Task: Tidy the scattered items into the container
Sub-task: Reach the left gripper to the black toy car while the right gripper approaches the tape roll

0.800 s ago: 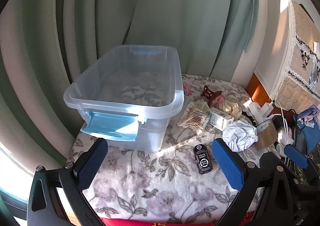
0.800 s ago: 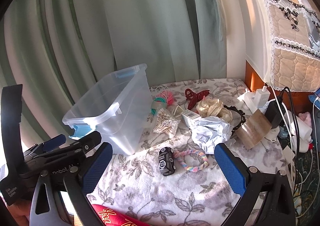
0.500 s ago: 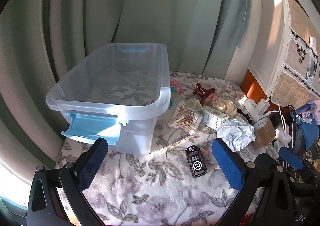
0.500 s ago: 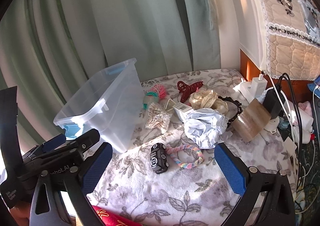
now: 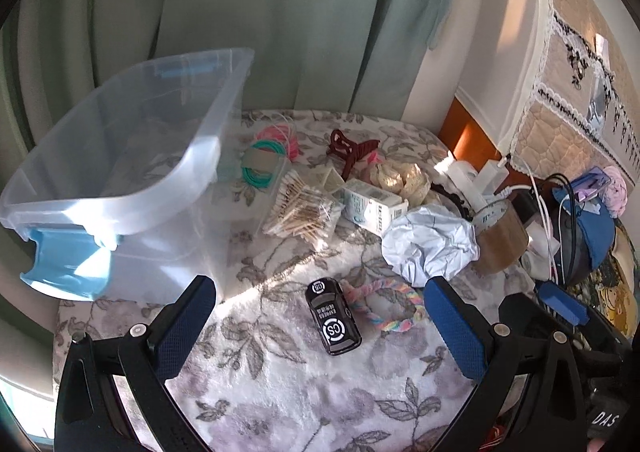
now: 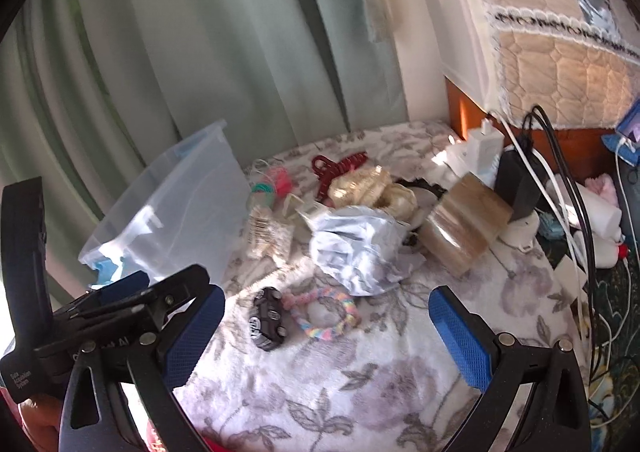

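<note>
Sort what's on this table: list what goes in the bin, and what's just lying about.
For the job: clear bin, toy car, rainbow braided ring, cotton swabs, red hair claw, crumpled paper.

Lying about: chargers and cables, curtain.

- The back of the scene is filled by a pale green curtain (image 5: 280, 12) hung in heavy folds.
- The tabletop (image 5: 280, 392) is covered by a fleecy white cloth printed with grey-purple flowers.
- A white appliance (image 6: 460, 32) draped with a quilted beige, lace-trimmed cover (image 6: 560, 64) is seen at the right.
- Warm sunlight is cast in patches across cloth and wall.
</note>
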Motion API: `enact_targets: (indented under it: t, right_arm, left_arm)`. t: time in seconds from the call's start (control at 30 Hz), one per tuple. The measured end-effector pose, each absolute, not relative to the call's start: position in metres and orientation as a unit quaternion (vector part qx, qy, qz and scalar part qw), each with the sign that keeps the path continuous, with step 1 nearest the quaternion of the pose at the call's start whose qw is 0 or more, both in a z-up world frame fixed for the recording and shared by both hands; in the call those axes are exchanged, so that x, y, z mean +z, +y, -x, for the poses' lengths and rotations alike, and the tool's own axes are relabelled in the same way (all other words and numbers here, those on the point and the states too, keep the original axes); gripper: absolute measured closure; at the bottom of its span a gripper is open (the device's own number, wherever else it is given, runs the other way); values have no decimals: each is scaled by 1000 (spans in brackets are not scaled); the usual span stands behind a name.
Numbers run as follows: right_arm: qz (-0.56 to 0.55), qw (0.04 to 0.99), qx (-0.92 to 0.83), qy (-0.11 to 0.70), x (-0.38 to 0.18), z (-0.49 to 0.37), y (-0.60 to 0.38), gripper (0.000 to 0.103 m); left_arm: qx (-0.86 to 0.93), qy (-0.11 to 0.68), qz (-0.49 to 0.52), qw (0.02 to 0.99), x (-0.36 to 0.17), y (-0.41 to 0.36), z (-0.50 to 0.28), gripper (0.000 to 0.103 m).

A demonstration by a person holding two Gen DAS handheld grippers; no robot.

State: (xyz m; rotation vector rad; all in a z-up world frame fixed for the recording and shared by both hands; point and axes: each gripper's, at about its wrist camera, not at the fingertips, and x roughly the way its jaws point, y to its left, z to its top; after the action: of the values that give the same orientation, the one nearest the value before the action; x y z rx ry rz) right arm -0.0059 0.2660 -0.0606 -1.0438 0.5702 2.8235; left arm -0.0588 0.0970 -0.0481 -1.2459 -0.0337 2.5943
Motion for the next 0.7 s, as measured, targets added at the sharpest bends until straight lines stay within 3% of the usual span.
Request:
enact_targets:
  t: [0.3,0.47,0.7]
  right_arm:
    - [363,76,902,220,-86,12,306,0]
    - [366,112,896,224,-94,23,329,0]
    - [354,150,882,274,-102,36,362,5]
  left_arm:
    - [863,9,493,109,-90,119,82,2]
    - [847,1,520,111,-109,122,93,18]
    - [839,-11,533,109,-122,119,100,26]
